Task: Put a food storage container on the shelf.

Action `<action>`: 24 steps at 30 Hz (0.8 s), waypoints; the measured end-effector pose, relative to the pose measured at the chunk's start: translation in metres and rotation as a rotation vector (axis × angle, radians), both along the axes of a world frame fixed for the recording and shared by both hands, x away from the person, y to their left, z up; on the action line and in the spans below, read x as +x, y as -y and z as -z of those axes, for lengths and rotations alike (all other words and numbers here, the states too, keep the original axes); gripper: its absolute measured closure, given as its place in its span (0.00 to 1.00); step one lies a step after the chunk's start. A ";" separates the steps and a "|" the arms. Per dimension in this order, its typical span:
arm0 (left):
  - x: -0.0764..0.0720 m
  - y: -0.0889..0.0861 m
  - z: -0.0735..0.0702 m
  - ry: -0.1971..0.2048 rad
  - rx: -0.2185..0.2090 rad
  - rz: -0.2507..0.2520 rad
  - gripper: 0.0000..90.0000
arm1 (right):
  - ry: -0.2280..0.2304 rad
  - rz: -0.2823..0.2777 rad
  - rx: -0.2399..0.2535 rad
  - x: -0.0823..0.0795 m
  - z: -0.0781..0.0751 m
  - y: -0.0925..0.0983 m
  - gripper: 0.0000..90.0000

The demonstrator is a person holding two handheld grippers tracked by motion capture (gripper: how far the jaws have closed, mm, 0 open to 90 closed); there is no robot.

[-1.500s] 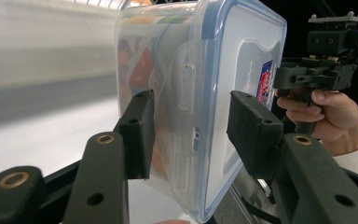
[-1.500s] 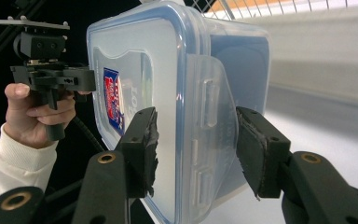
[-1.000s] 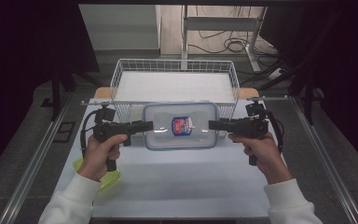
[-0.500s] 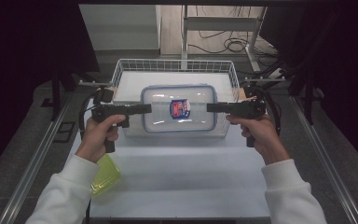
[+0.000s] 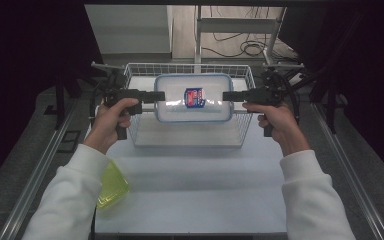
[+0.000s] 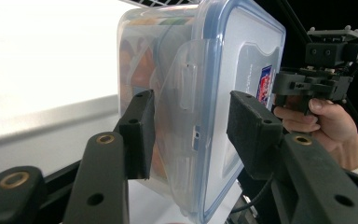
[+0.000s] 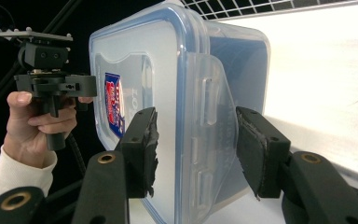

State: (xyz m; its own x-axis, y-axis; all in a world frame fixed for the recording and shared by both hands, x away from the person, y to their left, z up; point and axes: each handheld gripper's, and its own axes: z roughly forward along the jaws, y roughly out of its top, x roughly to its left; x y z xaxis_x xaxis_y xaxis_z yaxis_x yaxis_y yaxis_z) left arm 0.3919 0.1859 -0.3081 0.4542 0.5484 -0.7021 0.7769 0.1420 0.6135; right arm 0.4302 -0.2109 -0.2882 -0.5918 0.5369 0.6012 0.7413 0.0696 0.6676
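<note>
Contents of the clear plastic container [image 5: 192,100] are hard to read: through its wall in the left gripper view I make out only blurred orange and dark shapes, and in the high view glare washes over the lid. The label [image 5: 196,96] is a red and blue patch whose print I cannot read. At 7 o'clock on the worktop [image 5: 195,175] my left sleeve covers part of a yellow-green container [image 5: 112,185].

I carry the box between both tools. My left tongs [image 5: 159,96] clamp its end at 9 o'clock, the pads pressing lid and base over the side latch [image 6: 186,79]; my right tongs [image 5: 228,96] clamp the end at 3 o'clock the same way, over the other latch [image 7: 209,98]. Each pair stands about half wide, filled by the box's depth.

A second ago the box hung low over the worktop in front of the wire basket [image 5: 240,135]; now it is higher and farther toward 12 o'clock, held in the air above the basket's open top. With my arm moved, more of the yellow-green container shows.

The box is a rounded rectangle of translucent, smooth plastic with a blue seal line around the lid. The basket is a white wire grid. My right pads [image 7: 256,154] look frayed at their edges.
</note>
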 end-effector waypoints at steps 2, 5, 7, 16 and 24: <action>0.008 -0.001 -0.001 -0.013 0.005 0.008 0.59 | -0.013 0.003 0.003 0.006 0.001 0.000 0.56; 0.016 -0.002 0.000 -0.024 -0.002 0.008 0.59 | -0.031 0.010 0.000 0.014 0.001 -0.002 0.56; 0.027 -0.006 0.000 -0.034 -0.009 0.000 0.59 | -0.037 0.015 0.000 0.020 0.002 -0.004 0.56; 0.055 -0.015 0.005 -0.069 -0.046 -0.017 0.59 | -0.072 0.039 0.002 0.048 0.003 -0.013 0.56; 0.071 -0.023 0.014 -0.108 -0.084 -0.021 0.61 | -0.131 0.065 0.022 0.068 0.009 -0.019 0.55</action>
